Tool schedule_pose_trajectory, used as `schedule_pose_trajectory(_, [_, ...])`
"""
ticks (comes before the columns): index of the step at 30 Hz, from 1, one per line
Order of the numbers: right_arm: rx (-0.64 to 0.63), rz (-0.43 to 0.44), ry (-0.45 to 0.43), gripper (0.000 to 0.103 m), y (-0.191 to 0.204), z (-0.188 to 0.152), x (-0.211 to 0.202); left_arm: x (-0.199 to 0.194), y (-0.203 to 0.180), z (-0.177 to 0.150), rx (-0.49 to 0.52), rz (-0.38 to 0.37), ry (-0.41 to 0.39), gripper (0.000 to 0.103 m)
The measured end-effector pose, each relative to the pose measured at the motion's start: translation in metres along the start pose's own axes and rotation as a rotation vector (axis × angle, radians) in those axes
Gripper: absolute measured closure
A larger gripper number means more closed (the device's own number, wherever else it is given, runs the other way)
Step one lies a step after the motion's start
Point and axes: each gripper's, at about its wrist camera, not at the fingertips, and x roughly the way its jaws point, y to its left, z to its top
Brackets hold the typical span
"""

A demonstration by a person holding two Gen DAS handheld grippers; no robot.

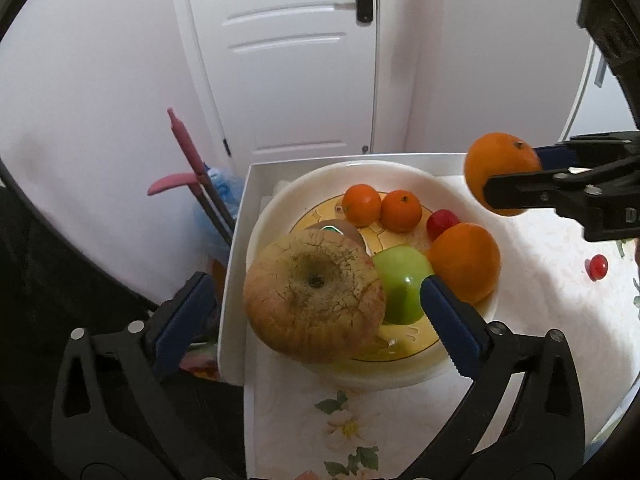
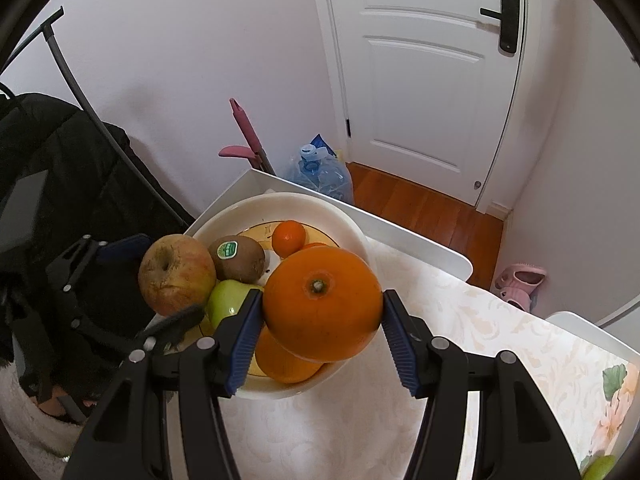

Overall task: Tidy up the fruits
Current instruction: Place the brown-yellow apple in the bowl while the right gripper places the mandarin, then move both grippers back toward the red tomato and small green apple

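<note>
Filling up: bowl (image 1: 256,236) holds most fruit; left gripper (image 1: 312,312) gapes around the apple (image 1: 314,296), right gripper (image 2: 320,320) clamps an orange (image 2: 322,304); one red fruit (image 1: 598,266) waits on the surface (image 1: 540,320).

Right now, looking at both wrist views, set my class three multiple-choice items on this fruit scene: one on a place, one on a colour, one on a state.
1. Where is the kiwi? A on the tablecloth; B in the bowl beside the big apple; C in a gripper.
2. What colour is the smaller apple? A red; B yellow; C green.
3. How is the right gripper? A shut on an orange; B open and empty; C shut on a kiwi.
Key: B, it lies inside the bowl next to the big apple; C, its skin is bright green; A, both pads press the orange's sides.
</note>
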Motion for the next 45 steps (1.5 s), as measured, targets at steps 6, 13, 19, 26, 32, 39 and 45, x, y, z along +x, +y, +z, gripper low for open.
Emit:
schedule_pose_trajectory(6, [-0.012, 0.017, 0.0, 0.048, 0.003, 0.007, 0.006, -0.014, 0.008, -0.001, -0.056, -0.031, 0.003, 0.0])
schedule_pose_trajectory(13, [-0.039, 0.061, 0.017, 0.048, 0.01, 0.014, 0.019, -0.024, 0.014, -0.009, -0.077, -0.012, 0.017, 0.0])
schedule_pose_trajectory(19, [-0.064, 0.098, 0.038, 0.048, 0.011, 0.016, 0.039, -0.027, 0.018, -0.016, -0.086, 0.002, 0.025, 0.0])
schedule_pose_trajectory(26, [-0.068, 0.106, 0.046, 0.048, 0.012, 0.016, 0.053, -0.024, 0.017, -0.022, -0.079, 0.01, 0.043, 0.0])
schedule_pose_trajectory(32, [-0.033, 0.086, 0.033, 0.011, 0.01, 0.012, 0.05, -0.023, 0.016, -0.025, -0.082, 0.009, 0.05, 0.0])
schedule_pose_trajectory(39, [0.001, 0.047, 0.018, 0.011, 0.008, 0.008, 0.037, -0.029, 0.017, -0.025, -0.075, 0.013, 0.042, 0.0])
schedule_pose_trajectory(45, [0.022, 0.041, -0.006, 0.011, 0.009, 0.004, 0.014, -0.045, 0.015, -0.02, -0.055, 0.027, 0.02, 0.0])
